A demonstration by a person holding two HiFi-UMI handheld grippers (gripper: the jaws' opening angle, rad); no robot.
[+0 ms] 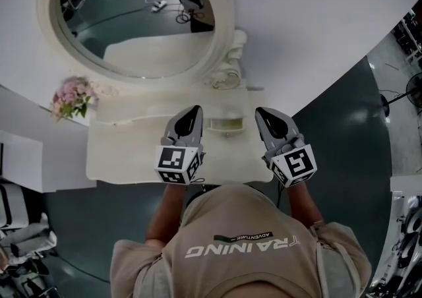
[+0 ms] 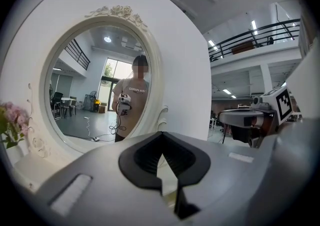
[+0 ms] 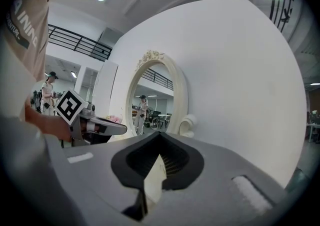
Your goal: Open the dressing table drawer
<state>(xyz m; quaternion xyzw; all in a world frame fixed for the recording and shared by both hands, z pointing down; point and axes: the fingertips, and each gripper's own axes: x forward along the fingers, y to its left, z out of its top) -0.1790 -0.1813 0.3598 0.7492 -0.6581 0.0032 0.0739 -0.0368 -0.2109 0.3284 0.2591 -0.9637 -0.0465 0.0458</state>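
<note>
The cream dressing table [image 1: 125,151] stands against the white wall, seen from above, with an oval mirror [image 1: 138,20] behind it. No drawer front shows in any view; the tabletop's front edge and my body hide it. My left gripper [image 1: 193,112] hovers over the middle of the tabletop, pointing level at the mirror [image 2: 100,85], jaws together with nothing between them. My right gripper [image 1: 262,113] hangs beside it over the table's right end, jaws also together and empty. The right gripper view looks along the wall at the mirror frame [image 3: 150,97].
Pink flowers [image 1: 71,97] sit at the table's back left corner. A small cream box [image 1: 227,123] stands on the tabletop between the two grippers. Dark floor lies on both sides of the table, with a fan [image 1: 412,89] at far right.
</note>
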